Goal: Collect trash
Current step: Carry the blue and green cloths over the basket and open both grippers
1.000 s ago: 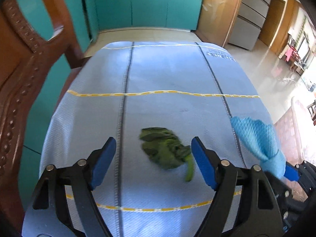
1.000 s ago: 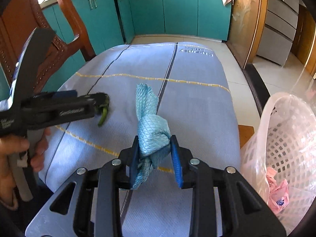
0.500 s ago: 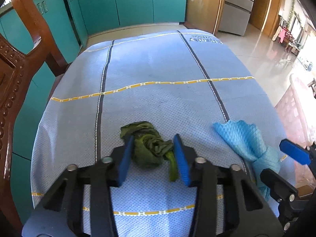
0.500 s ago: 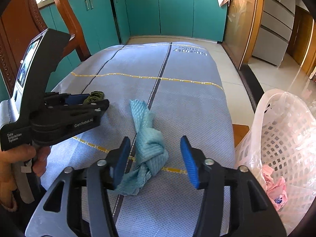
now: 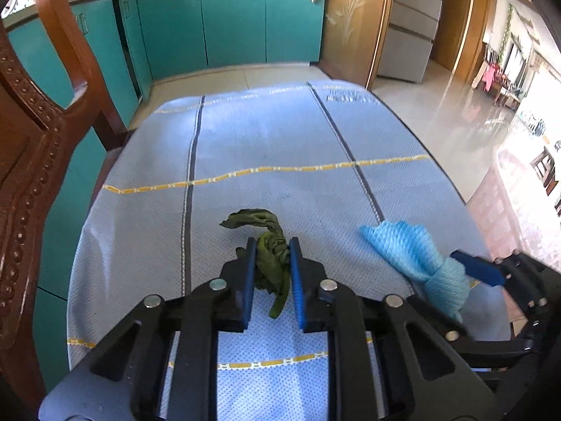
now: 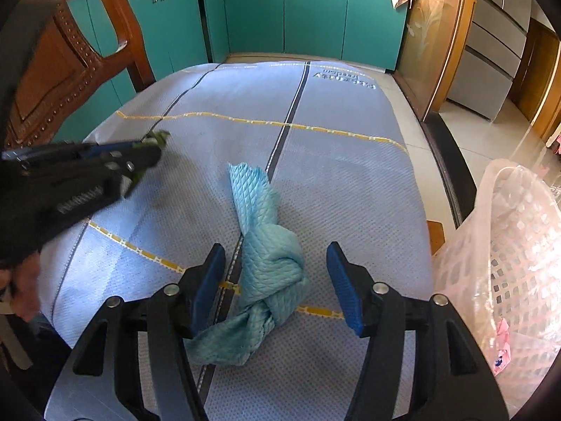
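Observation:
My left gripper [image 5: 270, 256] is shut on a crumpled green rag [image 5: 271, 261], whose far end trails on the blue table cloth [image 5: 266, 140]. It shows at the left of the right wrist view [image 6: 140, 152]. A knotted light blue cloth [image 6: 270, 263] lies on the table between the open jaws of my right gripper [image 6: 277, 273]. The same cloth shows at the right of the left wrist view [image 5: 417, 256].
A white plastic-lined basket [image 6: 519, 256] with pink scraps stands off the table's right edge. A carved wooden chair [image 5: 31, 147] stands at the left. Teal cabinets [image 6: 315, 10] line the far wall.
My left gripper closed on the green rag and lifted its near part. My right gripper opened and let go of the blue cloth, which now rests on the table.

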A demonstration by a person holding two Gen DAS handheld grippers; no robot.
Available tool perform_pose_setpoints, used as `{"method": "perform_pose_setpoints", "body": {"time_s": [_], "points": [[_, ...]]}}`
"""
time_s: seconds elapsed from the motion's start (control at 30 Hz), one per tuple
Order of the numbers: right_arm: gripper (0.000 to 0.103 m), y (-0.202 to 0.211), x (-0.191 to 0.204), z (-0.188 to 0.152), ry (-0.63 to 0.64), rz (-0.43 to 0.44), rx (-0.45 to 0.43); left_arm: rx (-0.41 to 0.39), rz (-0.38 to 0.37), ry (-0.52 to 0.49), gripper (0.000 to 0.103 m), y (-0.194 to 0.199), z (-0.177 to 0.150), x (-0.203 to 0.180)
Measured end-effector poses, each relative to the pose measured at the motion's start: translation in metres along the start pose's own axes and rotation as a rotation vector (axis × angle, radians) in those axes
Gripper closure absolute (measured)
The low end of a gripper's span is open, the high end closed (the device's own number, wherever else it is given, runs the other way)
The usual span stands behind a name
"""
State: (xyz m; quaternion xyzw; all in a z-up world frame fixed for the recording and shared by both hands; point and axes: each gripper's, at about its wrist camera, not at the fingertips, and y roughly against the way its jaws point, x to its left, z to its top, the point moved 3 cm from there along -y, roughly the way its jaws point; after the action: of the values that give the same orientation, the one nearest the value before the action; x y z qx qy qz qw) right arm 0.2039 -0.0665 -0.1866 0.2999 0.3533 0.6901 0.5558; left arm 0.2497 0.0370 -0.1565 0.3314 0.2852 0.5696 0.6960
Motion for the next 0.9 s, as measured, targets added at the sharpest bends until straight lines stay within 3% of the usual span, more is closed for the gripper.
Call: {"method": "perform_pose_setpoints", "body": {"time_s": [0.07, 0.13, 0.5, 0.67, 0.73, 0.9], "points": [[0.062, -0.002, 0.002, -0.001, 0.006, 0.015, 0.001, -0.026, -0.008, 0.015, 0.084, 0.007, 0.002, 0.003], [0.070, 0.001, 0.006, -0.002, 0.023, 0.012, -0.007, -0.050, -0.016, 0.030, 0.084, 0.013, 0.002, 0.006], [0.071, 0.061, -0.005, 0.008, 0.000, 0.011, -0.133, -0.200, -0.051, 0.059, 0.084, 0.050, 0.008, 0.012], [0.071, 0.102, -0.031, 0.006, -0.042, -0.010, -0.212, -0.291, 0.024, 0.029, 0.084, 0.074, 0.006, 0.004], [0.071, 0.118, -0.048, 0.002, -0.066, -0.028, -0.238, -0.314, 0.063, 0.010, 0.084, 0.084, 0.005, -0.006], [0.071, 0.143, -0.095, -0.010, -0.128, -0.094, -0.268, -0.345, 0.001, -0.043, 0.084, 0.109, 0.004, -0.062]]}}
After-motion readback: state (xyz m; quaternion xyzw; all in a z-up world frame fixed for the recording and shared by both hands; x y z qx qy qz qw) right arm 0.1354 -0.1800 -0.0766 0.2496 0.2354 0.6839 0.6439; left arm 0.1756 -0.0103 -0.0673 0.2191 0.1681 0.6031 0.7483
